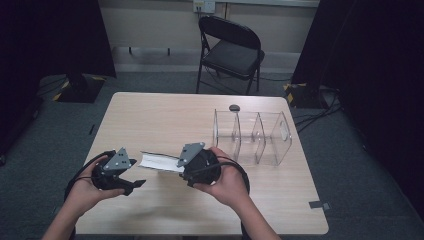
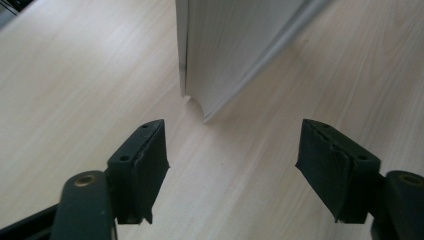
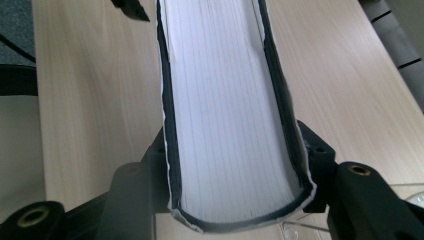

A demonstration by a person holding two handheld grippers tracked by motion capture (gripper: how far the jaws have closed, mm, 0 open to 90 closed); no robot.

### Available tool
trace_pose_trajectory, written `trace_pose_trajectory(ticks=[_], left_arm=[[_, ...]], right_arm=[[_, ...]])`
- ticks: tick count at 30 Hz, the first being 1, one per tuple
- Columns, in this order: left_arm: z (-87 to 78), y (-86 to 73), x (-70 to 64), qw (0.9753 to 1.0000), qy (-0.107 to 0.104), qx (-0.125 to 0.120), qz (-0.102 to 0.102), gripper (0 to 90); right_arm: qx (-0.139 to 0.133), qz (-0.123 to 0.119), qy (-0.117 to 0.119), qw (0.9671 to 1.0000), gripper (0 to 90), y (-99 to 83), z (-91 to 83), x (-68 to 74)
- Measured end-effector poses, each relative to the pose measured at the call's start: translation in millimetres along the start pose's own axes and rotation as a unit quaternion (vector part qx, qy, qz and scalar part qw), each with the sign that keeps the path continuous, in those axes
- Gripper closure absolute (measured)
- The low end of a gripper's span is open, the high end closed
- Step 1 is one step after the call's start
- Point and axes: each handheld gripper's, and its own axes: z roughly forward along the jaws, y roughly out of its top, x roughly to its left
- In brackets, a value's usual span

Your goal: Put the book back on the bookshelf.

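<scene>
Thick white-paged book with dark cover [image 3: 230, 115] clamped between right gripper [image 1: 192, 162] jaws, held low over light wood-grain table [image 1: 165, 115]. Left gripper [image 2: 232, 167] spread wide, nothing gripped, just beside book end. Clear acrylic divided organizer [image 1: 252, 137] at right; black folding chair [image 1: 230, 50], grey carpet beyond.

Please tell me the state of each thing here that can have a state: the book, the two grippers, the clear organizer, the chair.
Book: closed, clamped across its covers, page edges showing.
Right gripper: shut on the book.
Left gripper: open, holding nothing, near the book's corner.
Clear organizer: upright on the table, compartments empty.
Folding chair: unfolded, unoccupied.
</scene>
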Motion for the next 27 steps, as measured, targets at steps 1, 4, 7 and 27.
trace_pose_trajectory(ticks=[1, 4, 7, 27], left_arm=[[4.7, -3.9, -0.4, 1.0000, -0.003, -0.002, -0.006, 26.2], [19.6, -15.4, -3.2, 0.9997, -0.016, 0.015, -0.012, 24.9], [34.3, -25.2, -7.3, 0.9992, -0.030, 0.013, -0.021, 23.9], [74.3, -48.9, -10.7, 0.9989, -0.044, 0.004, -0.018, 19.3]], right_arm=[[0.002, 0.008, 0.005, 1.0000, 48.3, 0.1, -1.2, -1.6], [0.005, 0.026, 0.014, 0.9995, 48.2, -0.3, -3.4, -7.3], [0.008, 0.030, 0.017, 0.9994, 48.2, 0.0, -3.8, -11.4], [0.019, 0.069, 0.045, 0.9964, 47.9, 2.6, -1.4, -32.5]])
